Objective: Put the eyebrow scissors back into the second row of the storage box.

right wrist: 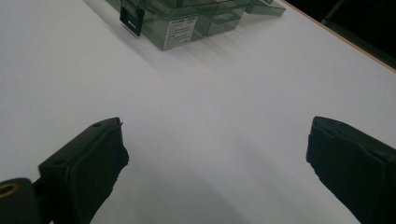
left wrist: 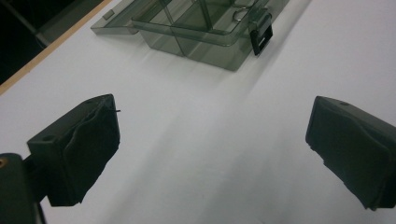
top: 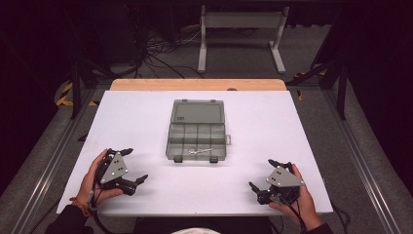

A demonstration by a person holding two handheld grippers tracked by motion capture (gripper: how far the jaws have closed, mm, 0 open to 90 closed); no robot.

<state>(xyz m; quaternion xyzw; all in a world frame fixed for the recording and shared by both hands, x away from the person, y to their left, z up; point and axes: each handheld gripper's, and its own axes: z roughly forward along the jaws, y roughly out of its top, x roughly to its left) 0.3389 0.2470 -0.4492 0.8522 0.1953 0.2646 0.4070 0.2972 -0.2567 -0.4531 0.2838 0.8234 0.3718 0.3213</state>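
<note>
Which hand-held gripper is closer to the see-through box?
Left, but only slightly. The left hand-held gripper sits on the table left of the open box and a little nearer the person. The right hand-held gripper sits to its right, farther back toward the person.

Ahead of the left gripper (left wrist: 212, 140), the smoky compartment box (left wrist: 205, 32) runs off the top edge of the left gripper view, so its far cells and most of a wire piece (left wrist: 239, 14) inside are cut away. Ahead of the right gripper (right wrist: 217, 158), the box is likewise cropped, and the print on its white label (right wrist: 180, 29) is too small to read. In the high view, the small pale item (top: 200, 150) in a front compartment is too tiny to identify.
</note>
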